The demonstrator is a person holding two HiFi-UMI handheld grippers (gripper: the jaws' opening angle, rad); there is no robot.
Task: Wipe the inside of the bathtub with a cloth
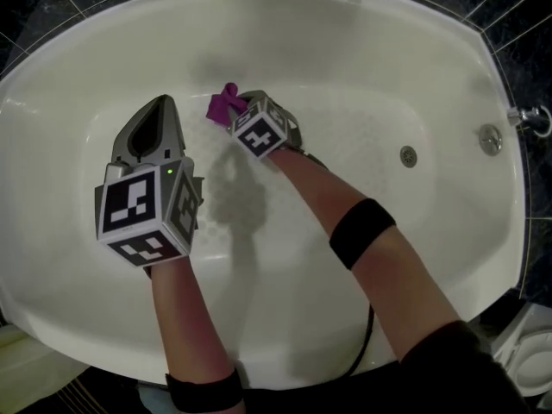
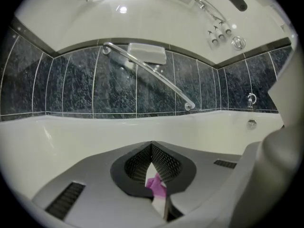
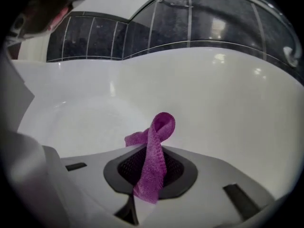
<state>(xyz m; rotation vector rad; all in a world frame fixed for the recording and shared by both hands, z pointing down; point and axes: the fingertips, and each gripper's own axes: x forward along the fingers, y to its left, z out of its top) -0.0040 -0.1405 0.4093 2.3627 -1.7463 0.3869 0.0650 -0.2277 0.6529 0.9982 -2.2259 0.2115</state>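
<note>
The white bathtub (image 1: pixel 379 76) fills the head view. My right gripper (image 1: pixel 237 110) reaches down over the tub's floor, shut on a purple cloth (image 1: pixel 224 103). In the right gripper view the cloth (image 3: pixel 159 127) loops up out of the closed gripper (image 3: pixel 152 151), with the tub wall (image 3: pixel 228 103) beyond it. My left gripper (image 1: pixel 162 102) hovers to the left of it, higher above the tub, shut with nothing in it. In the left gripper view its tips (image 2: pixel 152 146) meet, and a bit of the purple cloth (image 2: pixel 156 186) shows through the slit below them.
A drain (image 1: pixel 408 155) lies in the tub floor at the right, with the overflow plate (image 1: pixel 490 138) and a chrome fitting (image 1: pixel 535 119) on the rim behind it. A chrome grab bar (image 2: pixel 152 75) crosses the dark tiled wall (image 2: pixel 61 84). A cable (image 1: pixel 362 352) hangs over the near rim.
</note>
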